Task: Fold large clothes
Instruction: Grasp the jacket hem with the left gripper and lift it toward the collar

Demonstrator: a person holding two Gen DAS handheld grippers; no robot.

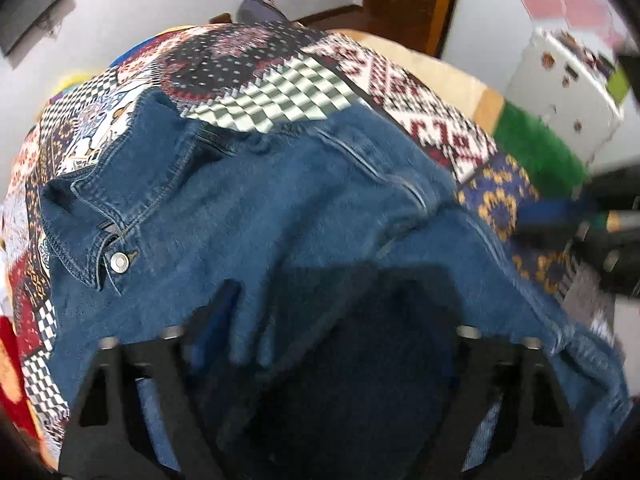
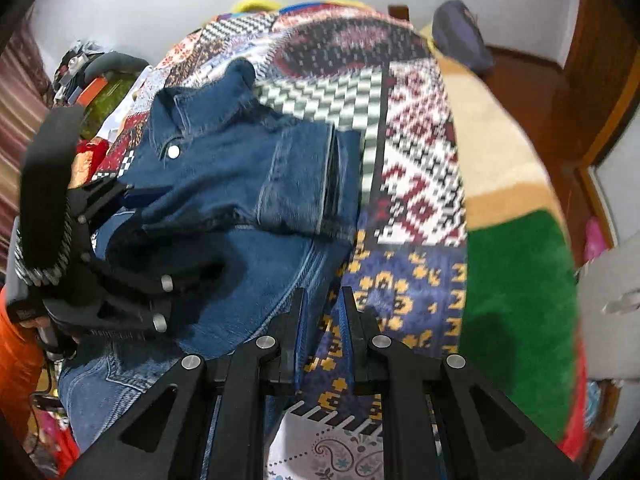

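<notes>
Two tongs, left tongs point(image 2: 132, 216) over denim jacket point(image 2: 240, 168), right tongs point(image 2: 323, 300) just beside it

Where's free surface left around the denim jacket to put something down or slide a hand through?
Free: the patchwork quilt to the right of the denim jacket, up to the tan and green blanket; also the checked quilt patch beyond the collar. Crowded: the jacket's left side in the right wrist view, where the left gripper sits over the denim; beyond it, clutter lines the edge.

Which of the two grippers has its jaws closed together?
The right gripper: its fingers nearly touch above the quilt. The left gripper stands spread over the denim jacket.
</notes>
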